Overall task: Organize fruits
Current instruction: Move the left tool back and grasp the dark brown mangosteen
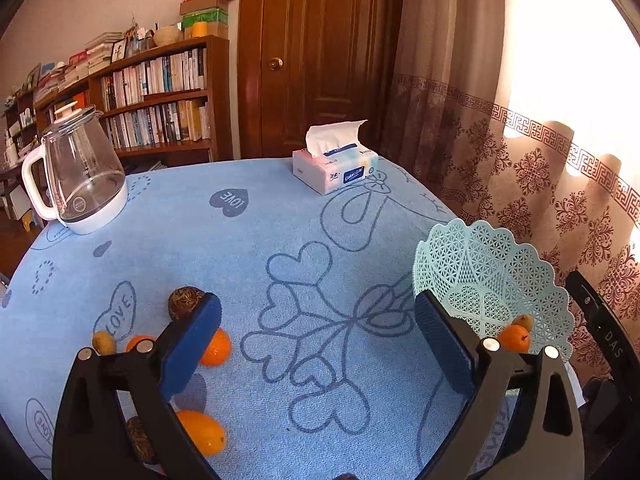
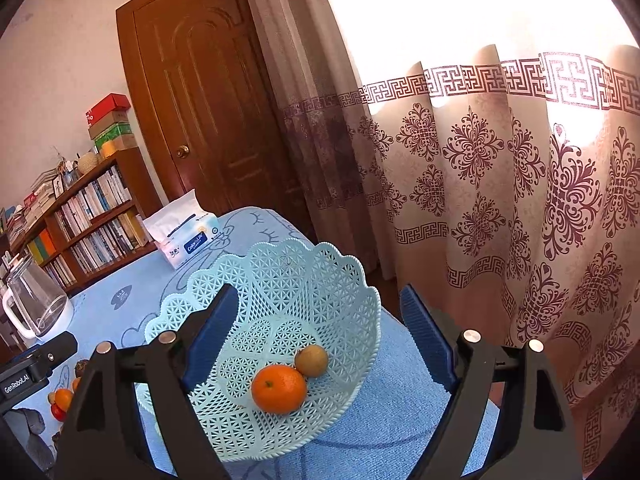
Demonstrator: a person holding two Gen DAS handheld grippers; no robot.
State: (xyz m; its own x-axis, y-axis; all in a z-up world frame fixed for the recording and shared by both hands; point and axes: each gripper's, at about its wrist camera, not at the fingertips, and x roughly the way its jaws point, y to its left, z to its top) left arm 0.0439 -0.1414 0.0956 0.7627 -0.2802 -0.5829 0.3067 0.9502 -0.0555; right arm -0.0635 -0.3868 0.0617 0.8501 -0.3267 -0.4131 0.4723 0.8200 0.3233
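A pale green lattice basket (image 2: 340, 292) stands at the table's right edge and holds an orange mandarin (image 2: 279, 389) and a small brown fruit (image 2: 311, 360). My right gripper (image 2: 318, 320) is open and empty, just above the basket. In the left wrist view the basket (image 1: 480, 264) is at the right. My left gripper (image 1: 318, 322) is open and empty above the blue tablecloth. Loose fruit lies by its left finger: a dark wrinkled fruit (image 1: 185, 300), mandarins (image 1: 218, 347) (image 1: 204, 432) and a small brown fruit (image 1: 104, 342).
A glass kettle (image 1: 82, 176) stands at the far left of the table and a tissue pack (image 1: 334, 170) at the far edge. Bookshelves, a wooden door and a patterned curtain (image 2: 500, 200) surround the table. The right gripper's body (image 1: 608, 340) shows beside the basket.
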